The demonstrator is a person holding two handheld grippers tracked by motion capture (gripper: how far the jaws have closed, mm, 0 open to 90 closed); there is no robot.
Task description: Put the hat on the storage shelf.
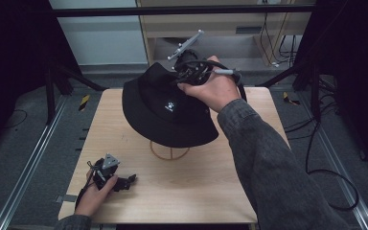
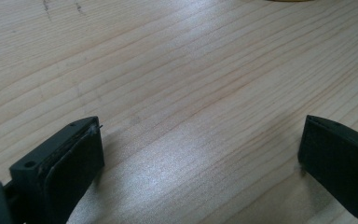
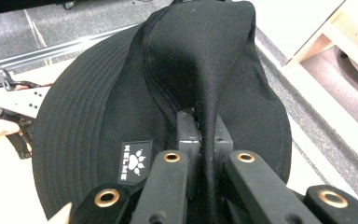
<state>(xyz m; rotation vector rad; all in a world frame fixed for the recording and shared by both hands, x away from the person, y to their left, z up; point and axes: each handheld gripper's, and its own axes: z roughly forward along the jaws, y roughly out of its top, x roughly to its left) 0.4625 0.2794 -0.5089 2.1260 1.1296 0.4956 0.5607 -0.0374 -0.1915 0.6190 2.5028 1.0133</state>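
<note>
While the right gripper (image 3: 200, 135) pinches a ridge of cloth at the crown of the black bucket hat (image 1: 165, 108), the hat hangs tilted above a small wooden stand (image 1: 169, 152), whose ring base shows under the brim near the middle of the table (image 1: 211, 191). In the right gripper view the jaws are closed tight on that fold, with the fabric rising between them and the hat's white logo patch (image 3: 134, 162) just left of the grip. The hat is at the far side of the table, lifted by its crown and leaning toward the person's left, so the brim's lower edge drapes over the stand rather than sitting level.

The left gripper (image 1: 124, 181) rests at the near left corner of the table, well apart from the hat (its jaws are spread wide over bare wood, holding nothing). From it, the hat lies forward and to the right. The right hand (image 1: 215, 88) is plainly the nearer one and already has the load. Whatever comes next likely turns on whether the crown is centred over the stand's post, which the brim hides
</note>
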